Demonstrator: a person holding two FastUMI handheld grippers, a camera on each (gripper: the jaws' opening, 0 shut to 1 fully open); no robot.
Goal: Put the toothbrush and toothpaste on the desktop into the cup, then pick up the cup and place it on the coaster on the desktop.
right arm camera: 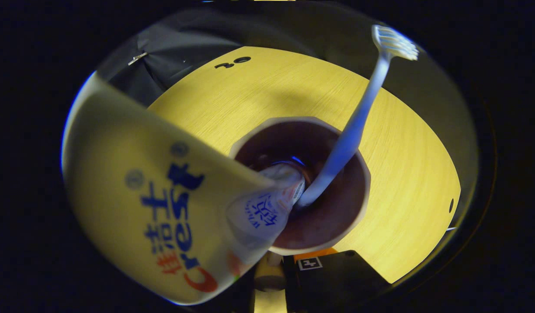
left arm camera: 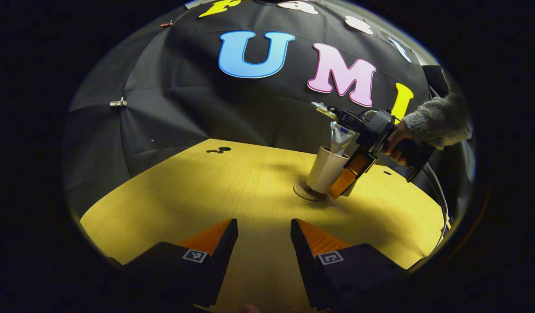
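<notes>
While the cup (left arm camera: pixel 326 170) is tilted above the coaster (left arm camera: pixel 305 191), with its base at the coaster's edge, the toothpaste (right arm camera: pixel 154 217) and toothbrush (right arm camera: pixel 359 117) are seen standing inside it, the brush head up. The cup is pale outside, dark inside. The right gripper (left arm camera: pixel 350 176) is clamped on the cup wall, angled down and held by a hand (left arm camera: pixel 396 143) in a knit sleeve (left arm camera: pixel 441 121). The left gripper (left arm camera: pixel 264 237) is held low over the desktop (left arm camera: pixel 198 191), fingers apart, nothing between them.
</notes>
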